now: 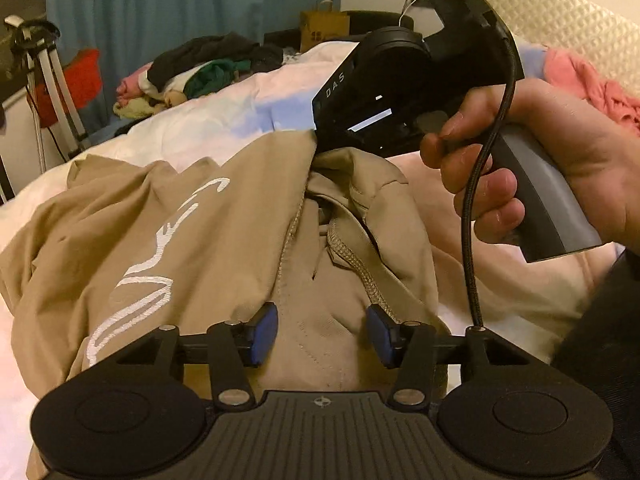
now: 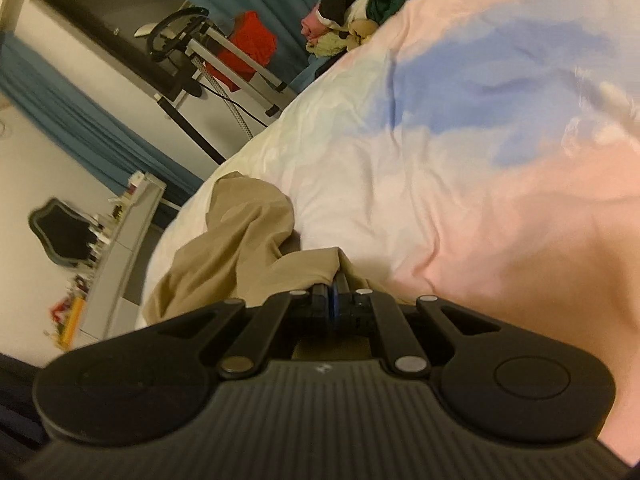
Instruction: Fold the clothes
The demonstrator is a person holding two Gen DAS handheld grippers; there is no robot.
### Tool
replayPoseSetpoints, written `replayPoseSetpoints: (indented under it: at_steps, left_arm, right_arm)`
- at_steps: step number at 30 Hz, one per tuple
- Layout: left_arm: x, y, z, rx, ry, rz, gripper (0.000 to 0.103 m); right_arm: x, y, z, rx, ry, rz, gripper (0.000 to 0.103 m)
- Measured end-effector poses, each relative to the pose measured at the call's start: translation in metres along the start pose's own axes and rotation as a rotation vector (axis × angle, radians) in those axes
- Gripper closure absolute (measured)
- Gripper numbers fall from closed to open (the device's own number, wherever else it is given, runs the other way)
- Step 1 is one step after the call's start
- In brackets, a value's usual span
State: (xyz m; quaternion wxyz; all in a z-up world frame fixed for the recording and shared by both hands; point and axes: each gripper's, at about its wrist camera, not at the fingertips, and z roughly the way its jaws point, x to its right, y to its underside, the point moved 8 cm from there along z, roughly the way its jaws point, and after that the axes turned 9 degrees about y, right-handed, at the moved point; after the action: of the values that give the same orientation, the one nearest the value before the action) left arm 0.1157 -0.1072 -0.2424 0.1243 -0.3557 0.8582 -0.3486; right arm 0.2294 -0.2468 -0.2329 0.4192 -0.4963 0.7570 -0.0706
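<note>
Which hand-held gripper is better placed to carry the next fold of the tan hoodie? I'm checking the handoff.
Probably the right hand-held gripper: its jaws are shut on a pinch of the tan hoodie. The left hand-held gripper is open over the neckline, holding nothing.
</note>
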Motion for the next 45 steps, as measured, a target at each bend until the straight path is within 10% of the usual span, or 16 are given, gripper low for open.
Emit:
replayPoseSetpoints:
  at_steps: [5,18,29,32,34,45]
  left_arm:
    - [-0.012,-0.004,0.006,0.004,-0.034,-0.02,0.099]
    - [-0.114,-0.067,-0.098,0.418,0.031,-0.363,0.101]
    - [-0.175,-0.063,-0.079,0.473,0.076,-0.488,0.101]
    - [-0.174,-0.061,-0.081,0.487,0.081,-0.483,0.101]
    - [-0.172,-0.062,-0.084,0.51,0.096,-0.493,0.1]
    - [-0.165,-0.063,-0.085,0.509,0.082,-0.484,0.1]
  right_arm:
    - [-0.003,0.004,-0.004,0.03,0.042,-0.061,0.097]
    - [-0.01,0.005,-0.011,0.061,0.049,-0.109,0.096]
    - [-0.008,0.01,-0.024,0.033,0.032,-0.074,0.095]
    - [-0.013,0.011,-0.022,0.029,0.029,-0.077,0.075]
    - [-0.019,0.013,-0.019,0.038,0.009,-0.095,0.032]
    - [-0.021,0.008,-0.036,0.157,0.029,-0.072,0.028]
